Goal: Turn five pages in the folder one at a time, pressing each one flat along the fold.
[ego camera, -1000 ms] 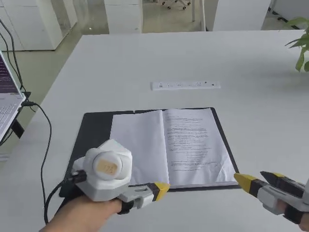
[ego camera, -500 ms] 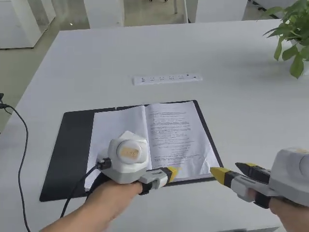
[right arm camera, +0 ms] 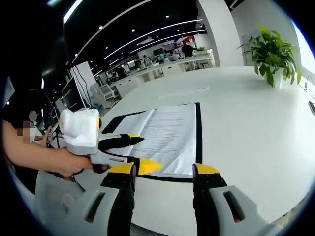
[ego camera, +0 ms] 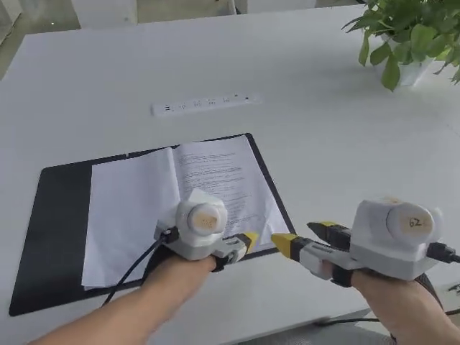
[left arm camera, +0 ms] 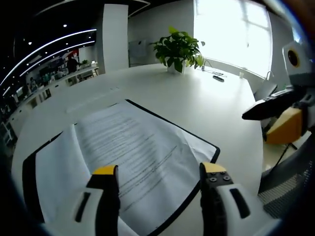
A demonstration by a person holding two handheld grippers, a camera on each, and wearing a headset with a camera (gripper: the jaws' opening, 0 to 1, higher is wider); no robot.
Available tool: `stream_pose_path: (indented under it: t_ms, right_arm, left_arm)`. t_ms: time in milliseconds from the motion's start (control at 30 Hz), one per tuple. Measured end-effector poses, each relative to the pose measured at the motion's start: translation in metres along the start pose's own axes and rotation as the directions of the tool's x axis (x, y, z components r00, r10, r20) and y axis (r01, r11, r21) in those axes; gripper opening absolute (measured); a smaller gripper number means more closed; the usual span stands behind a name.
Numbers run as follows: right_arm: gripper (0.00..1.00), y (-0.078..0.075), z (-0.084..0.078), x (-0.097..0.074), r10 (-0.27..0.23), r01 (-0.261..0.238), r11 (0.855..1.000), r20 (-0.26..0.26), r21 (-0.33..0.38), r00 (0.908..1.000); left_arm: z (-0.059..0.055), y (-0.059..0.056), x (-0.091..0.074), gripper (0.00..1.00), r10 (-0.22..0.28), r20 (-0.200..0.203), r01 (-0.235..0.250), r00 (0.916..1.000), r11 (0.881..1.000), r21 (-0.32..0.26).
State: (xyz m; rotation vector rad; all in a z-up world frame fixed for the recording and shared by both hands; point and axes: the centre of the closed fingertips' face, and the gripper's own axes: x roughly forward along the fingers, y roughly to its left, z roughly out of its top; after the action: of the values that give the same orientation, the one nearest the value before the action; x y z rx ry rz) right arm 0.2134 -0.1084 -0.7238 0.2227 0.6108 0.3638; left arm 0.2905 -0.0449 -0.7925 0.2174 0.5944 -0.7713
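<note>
Folder status: the flat black folder (ego camera: 57,215) is lying open on the white table (ego camera: 338,144), right in front of you. On its left half there's a blank white sheet (ego camera: 129,208), and on the right half a page of printed text (ego camera: 215,180), with the fold running between them. In the head view that printed page looks pretty flat.

Your left gripper (ego camera: 248,241) is hanging over the near edge of the printed page (left arm camera: 138,157), close to the folder's bottom right corner. Its yellow-tipped jaws are spread wide with nothing between them, and in the left gripper view (left arm camera: 160,172) you can see the text straight through the gap. I can't tell if the tips are actually touching the paper.

Your right gripper (ego camera: 296,233) is just off the folder's near right corner, over bare table, pointing at the left one, and the two sets of tips are close together but apart. Its jaws are parted too and holding nothing, which is clear in the right gripper view (right arm camera: 162,169).

Past the folder there's a long white power strip (ego camera: 205,104), and a leafy green potted plant (ego camera: 402,36) sits at the far right of the table.
</note>
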Motion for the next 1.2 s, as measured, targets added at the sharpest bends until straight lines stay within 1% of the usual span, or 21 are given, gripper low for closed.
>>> stream_pose_path:
  t_ms: [167, 233, 267, 300, 367, 500, 633, 833, 967, 1100, 1133, 1167, 1200]
  right_arm:
    - [0.45, -0.006, -0.003, 0.004, 0.0, 0.0, 1.0, -0.014, 0.016, 0.9999]
    - [0.45, -0.009, -0.004, 0.006, -0.001, 0.001, 1.0, -0.016, 0.019, 0.9999]
    - [0.45, -0.01, -0.005, 0.007, 0.001, 0.0, 1.0, -0.017, 0.026, 0.9999]
    - [0.45, -0.011, -0.006, 0.009, 0.003, -0.003, 0.999, -0.022, 0.035, 0.9998]
    - [0.44, -0.013, -0.007, 0.012, 0.002, -0.002, 0.999, -0.021, 0.034, 0.9998]
    - [0.44, -0.015, -0.01, 0.018, 0.012, -0.011, 0.999, -0.029, 0.041, 0.9995]
    - [0.44, -0.018, -0.011, 0.023, 0.02, -0.019, 0.999, -0.034, 0.048, 0.9992]
    - [0.43, -0.02, -0.015, 0.03, 0.029, -0.027, 0.999, -0.049, 0.042, 0.9984]
    - [0.43, -0.022, -0.02, 0.033, 0.029, -0.027, 0.999, -0.061, 0.036, 0.9977]
    - [0.43, -0.023, -0.02, 0.033, 0.032, -0.029, 0.998, -0.06, 0.05, 0.9977]
    - [0.43, -0.023, -0.02, 0.033, 0.03, -0.027, 0.998, -0.062, 0.049, 0.9976]
    - [0.42, -0.024, -0.02, 0.033, 0.028, -0.025, 0.999, -0.062, 0.045, 0.9977]
    - [0.42, -0.024, -0.02, 0.033, 0.029, -0.026, 0.999, -0.062, 0.046, 0.9977]
  left_arm:
    - [-0.006, -0.005, 0.014, 0.62, 0.007, -0.008, -0.007, 0.9999, 1.0, 0.012]
    - [-0.007, -0.006, 0.017, 0.62, 0.01, -0.002, -0.01, 1.0, 1.0, 0.015]
    - [-0.007, -0.006, 0.018, 0.61, 0.021, 0.002, -0.021, 0.9998, 0.999, 0.026]
    - [-0.007, -0.008, 0.018, 0.6, 0.022, 0.01, -0.022, 0.9997, 0.999, 0.035]
    - [-0.007, -0.009, 0.018, 0.57, 0.018, 0.023, -0.019, 0.9996, 0.999, 0.037]
    - [-0.006, -0.014, 0.017, 0.49, -0.009, 0.056, 0.006, 0.9984, 0.998, 0.055]
    - [-0.007, -0.012, 0.018, 0.47, -0.009, 0.07, 0.006, 0.9975, 0.999, 0.039]
    - [-0.008, -0.013, 0.018, 0.45, -0.011, 0.089, 0.008, 0.996, 0.999, 0.032]
    - [-0.007, -0.013, 0.018, 0.41, -0.006, 0.103, 0.004, 0.9947, 1.0, 0.023]
    - [-0.007, -0.013, 0.018, 0.4, -0.004, 0.113, 0.002, 0.9935, 1.0, 0.017]
    - [-0.007, -0.013, 0.018, 0.39, -0.003, 0.116, 0.001, 0.9932, 1.0, 0.016]
    - [-0.006, 0.0, 0.016, 0.26, 0.068, 0.123, -0.067, 0.9901, 0.998, -0.013]
    - [-0.007, 0.002, 0.017, 0.23, 0.058, 0.12, -0.055, 0.9911, 0.998, -0.024]
